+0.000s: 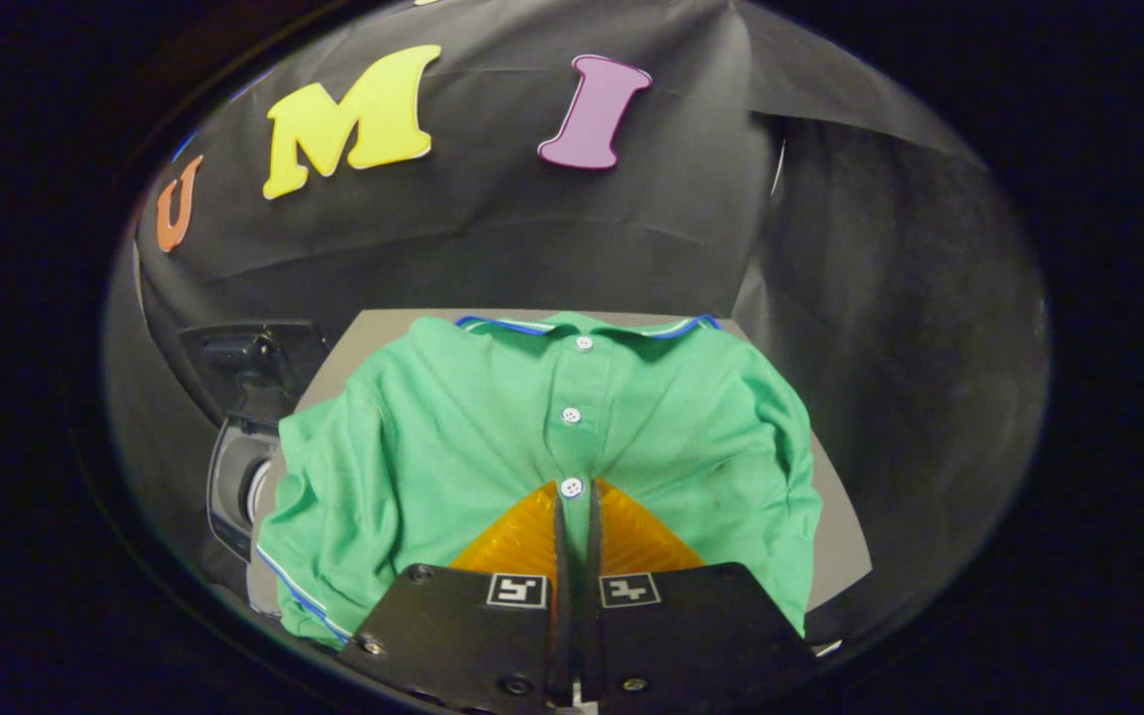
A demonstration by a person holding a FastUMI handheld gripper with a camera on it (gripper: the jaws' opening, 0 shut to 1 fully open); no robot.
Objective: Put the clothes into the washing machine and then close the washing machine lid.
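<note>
A green polo shirt (453, 437) with white buttons and a blue-edged collar lies spread on the grey table (835, 536), collar farthest from me. My gripper (572, 489) is shut on the shirt's button placket at the lowest button, and the cloth puckers toward the fingertips. To the left of the shirt, at the table's edge, stands the small washing machine (234, 487). Its dark lid (254, 359) is raised and its round opening is partly seen. The shirt's left sleeve hangs close to the machine.
The black cloth wall rises right behind the table and folds around on the right side. The table's bare grey top shows to the right of the shirt and behind its collar.
</note>
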